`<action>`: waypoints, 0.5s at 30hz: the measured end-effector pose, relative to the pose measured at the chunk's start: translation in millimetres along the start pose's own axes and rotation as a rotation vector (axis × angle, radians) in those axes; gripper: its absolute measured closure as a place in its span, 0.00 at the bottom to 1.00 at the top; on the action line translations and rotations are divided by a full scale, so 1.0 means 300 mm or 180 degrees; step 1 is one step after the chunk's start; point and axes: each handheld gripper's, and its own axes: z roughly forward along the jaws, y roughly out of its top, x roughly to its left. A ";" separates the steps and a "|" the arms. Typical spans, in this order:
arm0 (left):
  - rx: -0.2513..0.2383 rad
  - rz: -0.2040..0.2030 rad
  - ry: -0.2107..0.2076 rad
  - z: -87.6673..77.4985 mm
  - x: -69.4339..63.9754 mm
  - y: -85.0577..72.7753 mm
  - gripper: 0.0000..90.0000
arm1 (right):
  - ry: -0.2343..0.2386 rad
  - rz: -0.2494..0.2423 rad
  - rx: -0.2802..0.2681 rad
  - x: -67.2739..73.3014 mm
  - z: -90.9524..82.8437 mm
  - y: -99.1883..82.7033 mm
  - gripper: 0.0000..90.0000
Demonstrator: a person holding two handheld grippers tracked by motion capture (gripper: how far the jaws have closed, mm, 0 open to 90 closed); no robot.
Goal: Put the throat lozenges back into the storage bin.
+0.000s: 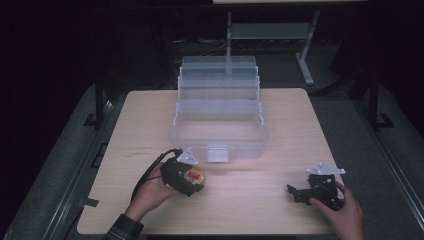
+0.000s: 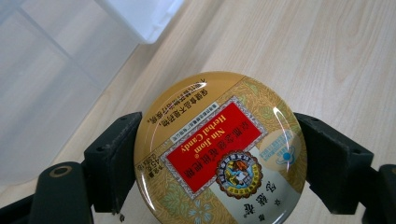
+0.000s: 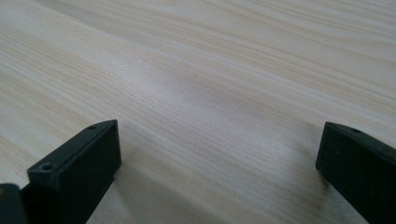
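We see a round candy tin, shiny gold with a red label | our left gripper squeezes it from both sides, near the clear plastic box | our right gripper is wide open, holding nothing | table is smooth pale wood

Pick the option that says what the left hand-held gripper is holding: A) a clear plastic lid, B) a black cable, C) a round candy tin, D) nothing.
C: the left hand-held gripper has its jaws closed on either side of the round candy tin.
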 end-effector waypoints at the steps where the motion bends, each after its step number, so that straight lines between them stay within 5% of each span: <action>1: 0.0020 0.0026 0.0003 -0.003 0.003 0.002 0.22 | 0.0000 -0.0001 0.0000 0.000 0.000 0.000 0.00; 15: 0.0000 0.0015 0.0016 -0.027 0.020 0.021 0.22 | 0.0001 -0.0002 0.0001 0.000 0.000 0.000 0.00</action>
